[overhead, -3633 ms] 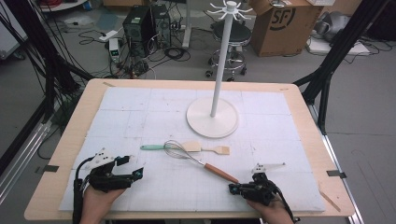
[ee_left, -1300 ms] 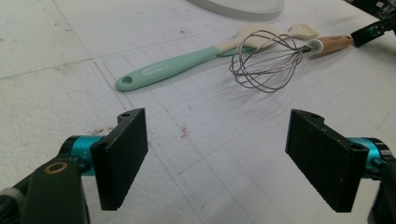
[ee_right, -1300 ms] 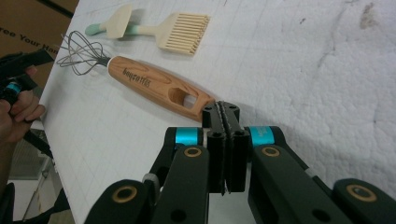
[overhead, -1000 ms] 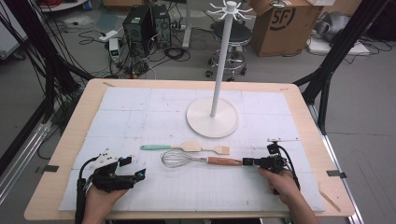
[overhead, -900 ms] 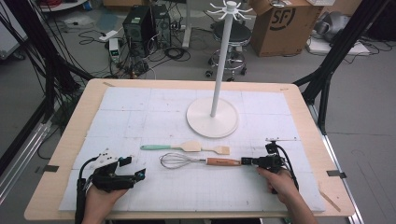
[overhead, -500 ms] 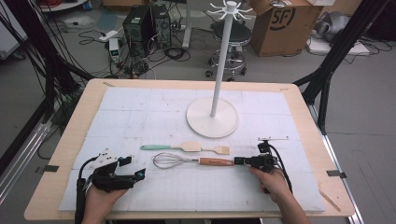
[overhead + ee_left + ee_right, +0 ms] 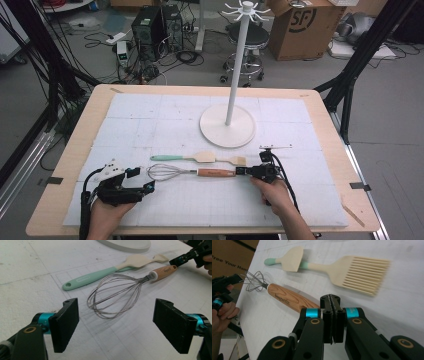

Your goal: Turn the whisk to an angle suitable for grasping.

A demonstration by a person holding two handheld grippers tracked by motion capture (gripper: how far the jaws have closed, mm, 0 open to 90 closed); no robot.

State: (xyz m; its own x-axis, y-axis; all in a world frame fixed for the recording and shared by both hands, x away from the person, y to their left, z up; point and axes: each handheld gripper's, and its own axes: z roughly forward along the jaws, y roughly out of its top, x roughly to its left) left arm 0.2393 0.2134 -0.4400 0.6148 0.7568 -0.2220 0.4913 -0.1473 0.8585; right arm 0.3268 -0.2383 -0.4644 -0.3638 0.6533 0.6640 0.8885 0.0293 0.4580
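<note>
White foam sheets cover the wooden table (image 7: pixel 65 165), and boxes, cables and a stool sit on the grey floor behind it. On the far middle of the sheets stands a tall white stand (image 7: pixel 228 125) with a round base and little hooks on top.

Closer to the person lies a spatula (image 7: pixel 185 158) with a green handle and a cream comb-shaped tool (image 7: pixel 352 266) just past its blade. Just in front of these lies the whisk (image 7: pixel 192 172). It lies flat and points sideways across the table. Its wire end (image 7: pixel 115 295) points to the person's left and its wooden handle (image 7: pixel 216 173) points to the right.

The right gripper (image 7: pixel 245 171) is at the end of that wooden handle. In the right gripper view its jaws are pressed together with no gap, and the handle (image 7: pixel 288 298) runs away from them to the upper left. I cannot tell if they pinch a small loop on the handle end or just touch it.

The left gripper (image 7: pixel 141 180) sits low by the wire end, a little nearer the person. Its jaws are spread wide, and in the left gripper view the wires sit between and just past them, not touching.

I think the left one is nearest the wires, so a short push forward would put the wire end between its jaws.
</note>
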